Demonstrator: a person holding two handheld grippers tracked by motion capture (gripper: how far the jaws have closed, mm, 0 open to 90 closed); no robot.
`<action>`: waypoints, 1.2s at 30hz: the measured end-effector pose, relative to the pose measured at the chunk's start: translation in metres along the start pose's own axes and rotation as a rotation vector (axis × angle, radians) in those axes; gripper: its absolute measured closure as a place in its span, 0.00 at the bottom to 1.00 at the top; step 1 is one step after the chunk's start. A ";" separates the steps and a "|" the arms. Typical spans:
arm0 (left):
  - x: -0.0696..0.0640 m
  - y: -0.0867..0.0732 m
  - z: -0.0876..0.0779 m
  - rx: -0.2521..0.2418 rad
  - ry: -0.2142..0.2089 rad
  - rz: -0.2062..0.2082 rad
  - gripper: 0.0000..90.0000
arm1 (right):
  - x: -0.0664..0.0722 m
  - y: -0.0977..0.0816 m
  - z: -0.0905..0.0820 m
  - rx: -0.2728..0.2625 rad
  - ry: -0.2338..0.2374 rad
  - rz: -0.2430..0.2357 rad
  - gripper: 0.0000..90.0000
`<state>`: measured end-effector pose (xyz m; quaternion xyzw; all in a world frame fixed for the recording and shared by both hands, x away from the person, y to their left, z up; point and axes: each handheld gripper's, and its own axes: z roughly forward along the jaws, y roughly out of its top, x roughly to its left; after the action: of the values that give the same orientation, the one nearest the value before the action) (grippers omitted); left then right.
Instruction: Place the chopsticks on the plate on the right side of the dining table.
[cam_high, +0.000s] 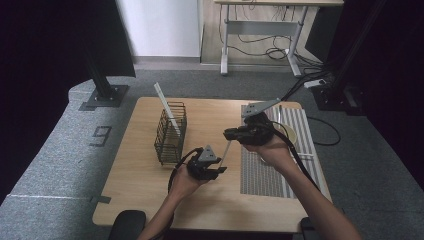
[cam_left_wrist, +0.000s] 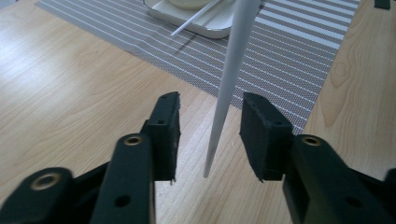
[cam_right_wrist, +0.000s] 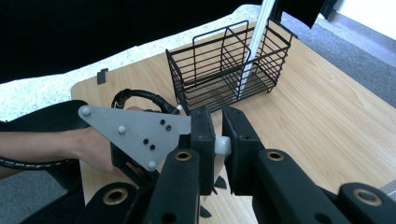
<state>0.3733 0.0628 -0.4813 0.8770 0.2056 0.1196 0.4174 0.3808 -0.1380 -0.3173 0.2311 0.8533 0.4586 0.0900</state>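
Observation:
My right gripper (cam_high: 227, 134) is shut on the thick end of a white chopstick (cam_high: 225, 151), which slants down toward my left gripper (cam_high: 215, 167). In the right gripper view the stick's blunt end (cam_right_wrist: 222, 145) shows pinched between the pads of the right gripper (cam_right_wrist: 217, 114). In the left gripper view the chopstick's thin end (cam_left_wrist: 231, 79) hangs between the jaws of the left gripper (cam_left_wrist: 210, 105), with a gap on each side, so that gripper is open. A black wire basket (cam_high: 171, 132) stands left of both hands with another white stick (cam_high: 167, 107) leaning in it.
A grey striped placemat (cam_high: 260, 170) covers the table's right part. On it sits a white tray (cam_left_wrist: 205, 28) with a bowl and another chopstick (cam_left_wrist: 196, 18). The wooden table (cam_high: 140, 190) is bare in front of the basket (cam_right_wrist: 224, 65).

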 end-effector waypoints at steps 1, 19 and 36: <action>-0.001 0.000 0.000 -0.001 0.000 0.005 0.70 | 0.001 0.000 0.001 0.001 0.003 0.001 0.92; 0.001 0.000 -0.001 -0.012 -0.058 0.027 0.95 | 0.002 0.003 0.007 -0.001 0.003 0.001 0.91; 0.004 0.000 -0.005 0.032 -0.075 0.034 0.95 | 0.000 -0.008 0.007 0.085 -0.282 -0.130 0.51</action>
<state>0.3751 0.0681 -0.4787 0.8907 0.1769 0.0904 0.4088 0.3805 -0.1363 -0.3273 0.2412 0.8639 0.3783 0.2288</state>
